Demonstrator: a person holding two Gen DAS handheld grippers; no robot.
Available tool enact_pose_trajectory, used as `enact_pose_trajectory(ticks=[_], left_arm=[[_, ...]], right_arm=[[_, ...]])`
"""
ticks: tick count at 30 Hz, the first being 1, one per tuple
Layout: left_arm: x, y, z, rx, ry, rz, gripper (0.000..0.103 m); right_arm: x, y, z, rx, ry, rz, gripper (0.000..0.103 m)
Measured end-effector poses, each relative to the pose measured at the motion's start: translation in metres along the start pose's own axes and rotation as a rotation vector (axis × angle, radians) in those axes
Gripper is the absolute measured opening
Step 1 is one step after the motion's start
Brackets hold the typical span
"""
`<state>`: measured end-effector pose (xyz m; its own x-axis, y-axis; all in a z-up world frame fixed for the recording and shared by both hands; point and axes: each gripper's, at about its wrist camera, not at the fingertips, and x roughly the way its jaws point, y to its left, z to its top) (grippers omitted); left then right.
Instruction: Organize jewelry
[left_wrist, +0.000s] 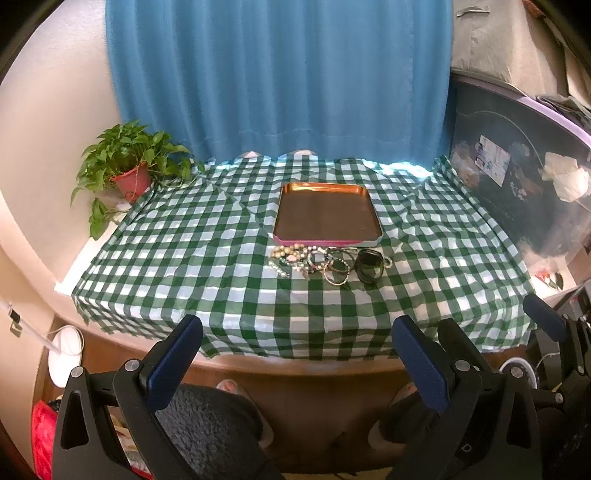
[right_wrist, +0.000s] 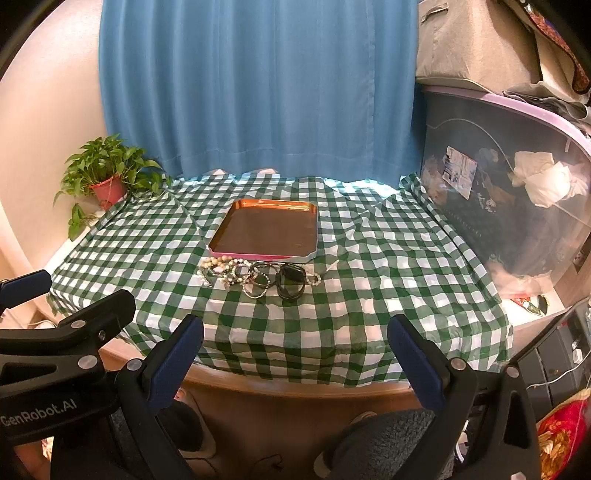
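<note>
I am holding my left gripper (left_wrist: 295, 354) and right gripper (right_wrist: 295, 350) spread wide and empty, short of the table edge, judging the jewelry pile (left_wrist: 325, 264) lying just before the bare tray (left_wrist: 328, 188) awaiting sorting.

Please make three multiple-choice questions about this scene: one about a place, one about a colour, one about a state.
1. Where does the jewelry pile lie?
A. inside the tray
B. on the cloth, at the tray's near edge
C. beside the plant

2. What colour is the curtain?
A. blue
B. red
C. yellow

3. How is the left gripper?
A. shut on a bracelet
B. open, holding nothing
C. resting in the tray

Answers: 1 B, the tray holds nothing; 2 A, plainly blue; 3 B, its fingers stand apart before the table.
</note>
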<state>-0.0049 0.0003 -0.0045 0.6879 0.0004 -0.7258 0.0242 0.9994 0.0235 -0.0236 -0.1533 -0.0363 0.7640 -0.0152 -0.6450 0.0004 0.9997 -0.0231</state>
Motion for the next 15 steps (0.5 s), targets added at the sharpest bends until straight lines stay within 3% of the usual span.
enact_pose_trajectory(ticks=[15], left_arm=[[0.0025,0.0019,-0.0028,-0.002,0.005,-0.004,0.102]], right_arm=[[0.0054,0.008,-0.0035,-0.006,0.009,0.0,0.1]])
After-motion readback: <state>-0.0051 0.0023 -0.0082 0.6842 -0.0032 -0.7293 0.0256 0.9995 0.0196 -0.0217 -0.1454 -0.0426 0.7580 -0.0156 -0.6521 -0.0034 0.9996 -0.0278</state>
